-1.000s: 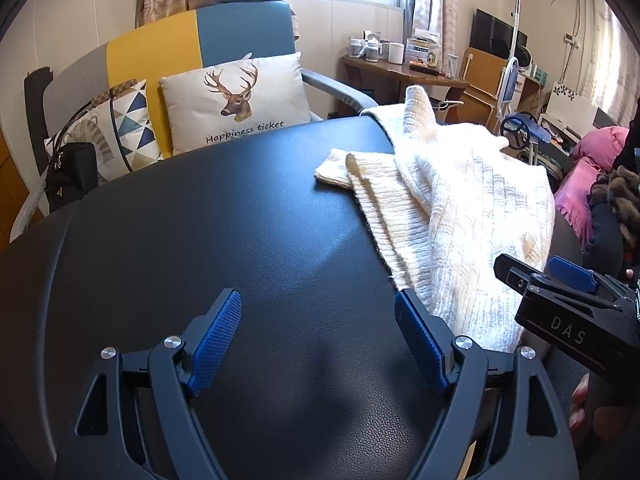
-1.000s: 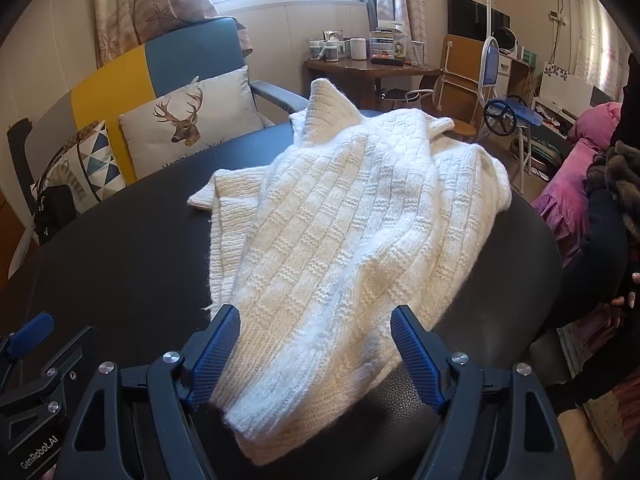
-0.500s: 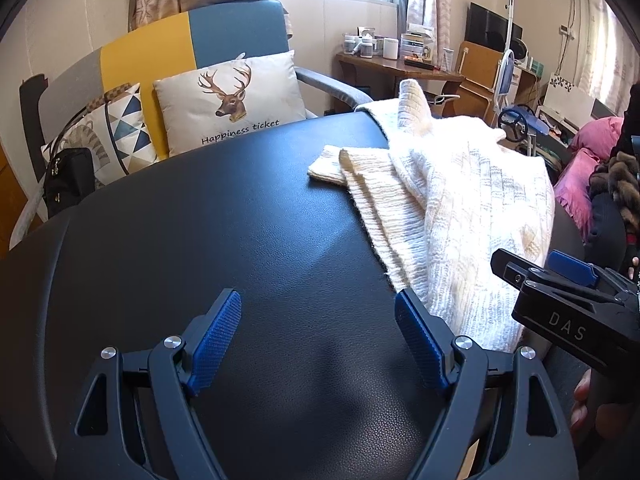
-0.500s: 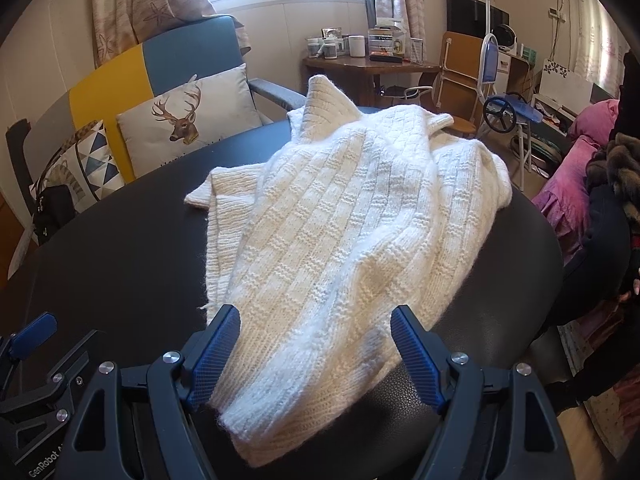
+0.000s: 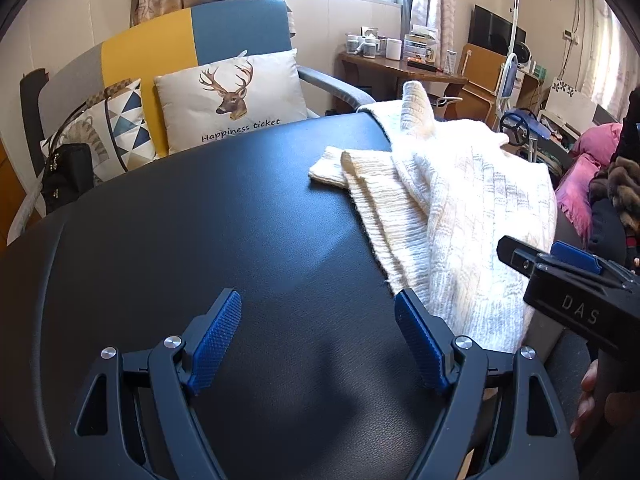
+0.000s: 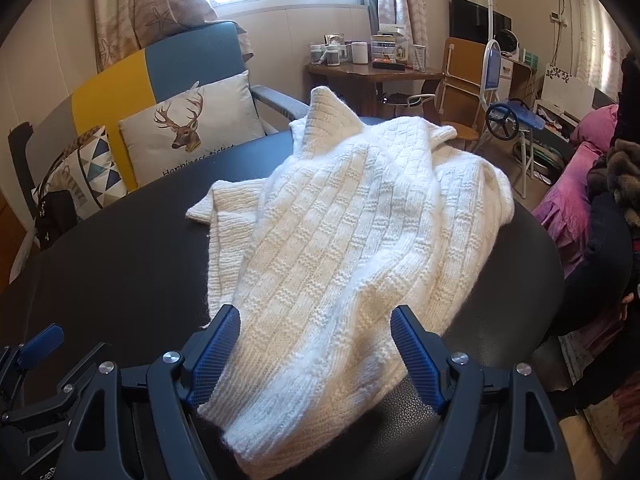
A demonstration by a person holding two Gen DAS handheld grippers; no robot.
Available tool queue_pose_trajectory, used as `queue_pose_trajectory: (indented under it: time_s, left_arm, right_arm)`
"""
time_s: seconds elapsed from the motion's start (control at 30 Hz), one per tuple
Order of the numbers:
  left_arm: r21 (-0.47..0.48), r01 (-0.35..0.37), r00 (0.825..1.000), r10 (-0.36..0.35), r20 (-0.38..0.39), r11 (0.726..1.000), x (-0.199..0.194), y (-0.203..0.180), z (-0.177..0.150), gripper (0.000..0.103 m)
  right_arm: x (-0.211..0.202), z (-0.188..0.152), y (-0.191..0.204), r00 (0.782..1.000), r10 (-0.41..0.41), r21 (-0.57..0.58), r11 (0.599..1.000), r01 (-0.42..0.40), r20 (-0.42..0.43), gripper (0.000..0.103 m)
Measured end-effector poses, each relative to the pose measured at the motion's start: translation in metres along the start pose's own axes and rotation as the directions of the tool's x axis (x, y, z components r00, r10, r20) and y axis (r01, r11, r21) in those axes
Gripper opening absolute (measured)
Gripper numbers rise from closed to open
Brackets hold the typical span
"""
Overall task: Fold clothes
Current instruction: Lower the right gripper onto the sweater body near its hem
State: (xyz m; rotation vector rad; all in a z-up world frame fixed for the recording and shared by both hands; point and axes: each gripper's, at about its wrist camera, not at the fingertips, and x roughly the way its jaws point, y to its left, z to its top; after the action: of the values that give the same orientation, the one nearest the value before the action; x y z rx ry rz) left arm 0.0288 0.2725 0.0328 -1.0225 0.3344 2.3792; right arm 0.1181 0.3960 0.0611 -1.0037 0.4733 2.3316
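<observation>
1. A black table with a leather-like grained top and a rounded edge filled the foreground of both wrist views.
2. A cream knitted sweater lay rumpled directly on the table's right half, its collar end standing up toward the far edge.
3. One ribbed sleeve stretched flat across the top toward the table's centre.
4. The sweater's near hem reached close to the table's near edge.

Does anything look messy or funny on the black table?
Yes. The white sweater lies crumpled and crooked on the table, one part poking up at the back, a sleeve bunched beneath its left side.
</observation>
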Motion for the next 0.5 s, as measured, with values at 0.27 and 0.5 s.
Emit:
queue_pose_trajectory:
  time_s: [0.27,0.5]
  left_arm:
    - [0.049,-0.028,1.0,0.028,0.001,0.998,0.0,-0.008,0.005,0.082]
    - [0.056,-0.028,1.0,0.029,-0.008,0.998,0.005,-0.012,0.012,0.082]
  right_arm:
    - [0.005,0.013,-0.005,0.999,0.05,-0.013,0.999,-0.05,0.0,0.08]
    - [0.009,0.017,-0.012,0.999,0.046,-0.003,0.999,-0.046,-0.004,0.08]
